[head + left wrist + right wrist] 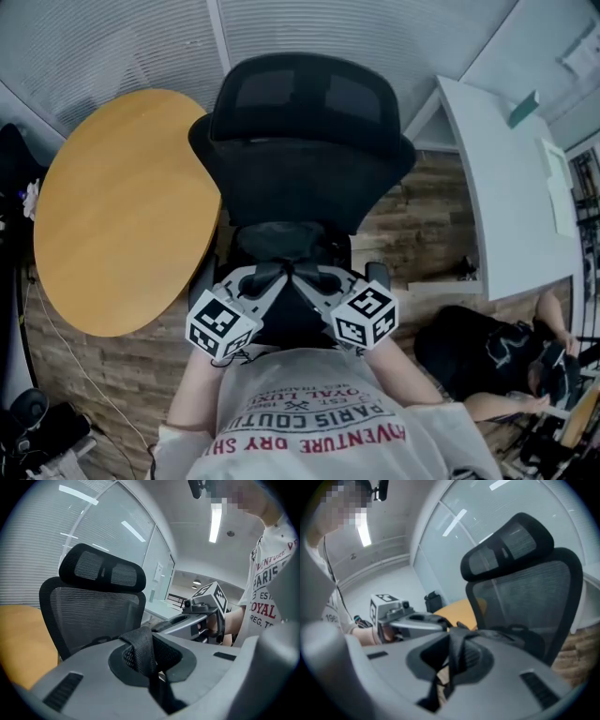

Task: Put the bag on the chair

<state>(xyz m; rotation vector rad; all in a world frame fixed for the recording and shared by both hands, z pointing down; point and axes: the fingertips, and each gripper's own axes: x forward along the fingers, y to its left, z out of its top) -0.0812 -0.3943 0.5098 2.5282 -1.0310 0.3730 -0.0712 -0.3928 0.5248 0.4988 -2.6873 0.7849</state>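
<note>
A black mesh office chair [309, 141] faces me, just beyond both grippers. A dark bag [281, 242] lies low over its seat, and its black straps [286, 274] run up to the grippers. My left gripper [265, 279] is shut on a black webbing strap [140, 651], which is pinched between its jaws in the left gripper view. My right gripper [311, 279] is shut on a second black strap [457, 656]. The two grippers are close together, tips almost meeting. The chair back [93, 606] [525, 597] fills both gripper views. Most of the bag's body is hidden.
A round wooden table [122, 206] stands left of the chair, nearly touching it. A white desk [506, 187] runs along the right. Another person [487, 356] sits low at the right. Cables and gear [37, 422] lie on the floor at lower left.
</note>
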